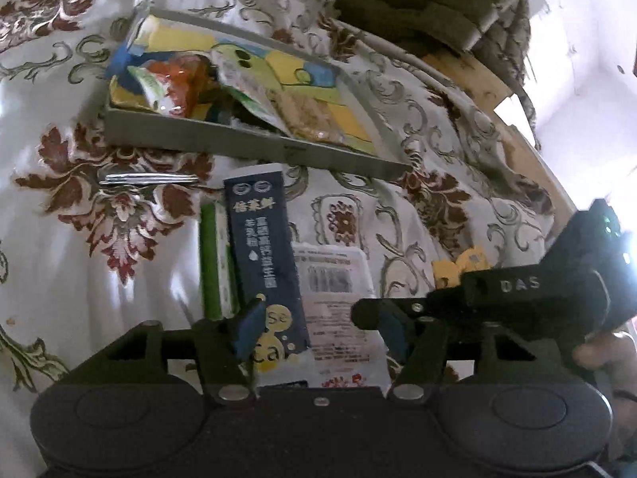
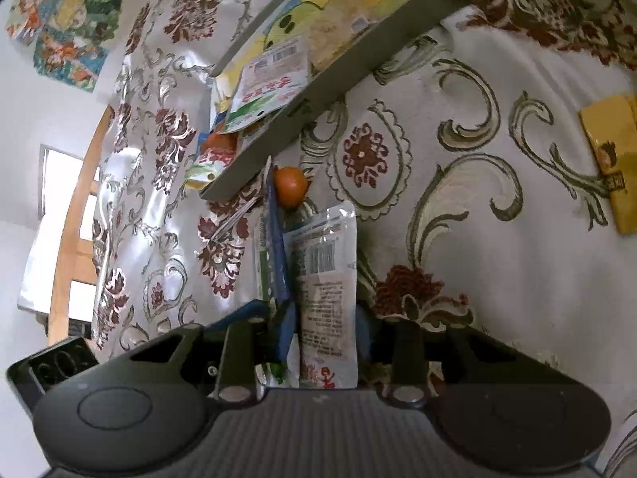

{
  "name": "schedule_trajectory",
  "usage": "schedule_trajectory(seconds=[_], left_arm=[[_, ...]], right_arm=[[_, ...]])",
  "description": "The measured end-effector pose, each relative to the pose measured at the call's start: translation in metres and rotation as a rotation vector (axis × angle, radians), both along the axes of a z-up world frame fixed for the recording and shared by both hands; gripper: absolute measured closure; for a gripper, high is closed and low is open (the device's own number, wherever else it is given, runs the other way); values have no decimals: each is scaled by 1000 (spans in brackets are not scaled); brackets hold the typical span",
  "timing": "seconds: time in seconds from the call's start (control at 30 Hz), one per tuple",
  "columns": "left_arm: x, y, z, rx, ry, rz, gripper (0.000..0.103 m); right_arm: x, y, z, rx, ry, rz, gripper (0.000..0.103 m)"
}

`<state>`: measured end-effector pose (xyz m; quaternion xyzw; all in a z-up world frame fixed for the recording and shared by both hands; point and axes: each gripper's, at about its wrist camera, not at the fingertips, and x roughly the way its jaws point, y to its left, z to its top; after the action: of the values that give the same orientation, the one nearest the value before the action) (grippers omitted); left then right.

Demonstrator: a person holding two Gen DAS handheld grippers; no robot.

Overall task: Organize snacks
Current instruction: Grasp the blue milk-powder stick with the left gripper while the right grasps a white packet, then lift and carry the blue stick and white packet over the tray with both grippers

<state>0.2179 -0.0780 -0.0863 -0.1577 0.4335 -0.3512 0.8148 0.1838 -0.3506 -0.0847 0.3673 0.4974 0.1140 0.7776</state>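
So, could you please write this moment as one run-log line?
left tool: open over blue packet | right tool: flanks white packet, grip unclear | tray: holds snacks
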Motion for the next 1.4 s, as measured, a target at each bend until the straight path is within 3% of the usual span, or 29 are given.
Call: schedule_trajectory(seconds=[0.07,0.2,0.33,0.4,0.53,0.63,0.7,0.73,0.97,1.13,1.27,1.33,1.4], left_arm=[[4,1,-1,26,8,19,43],[16,12,-10,6,98,83,66],[19,14,-12,-21,119,89,60],[20,10,-12,-34,112,60,45],[27,-3,-13,-1,94,56,44],[35,-7,-18,8,115,64,49],[37,-8,-18,39,95,69,65],[38,-8,-19,60,90,70,67],[41,2,-21,32,124,103,75],[28,11,-21,29,168,144,77],[13,13,-19,75,158,141,77],[9,16,-19,82,164,148,77],[7,21,-19,71,180,162,78]], right_arm=[[0,-1,0,9,-1,-5,67],[1,-1,0,24,-9,-6,68],[1,-1,2,36,-21,-1,68],[2,0,2,36,-20,-1,68],[1,-1,1,49,-15,-11,68],[0,-3,-1,71,-9,-19,68],[0,-4,-2,84,-8,-24,68],[1,-3,-2,80,-8,-24,68],[4,3,-4,26,3,8,68],[9,23,-10,-96,12,78,57],[9,36,-15,-126,-16,111,55],[7,34,-15,-86,-17,95,57],[4,28,-15,-53,-15,78,74]])
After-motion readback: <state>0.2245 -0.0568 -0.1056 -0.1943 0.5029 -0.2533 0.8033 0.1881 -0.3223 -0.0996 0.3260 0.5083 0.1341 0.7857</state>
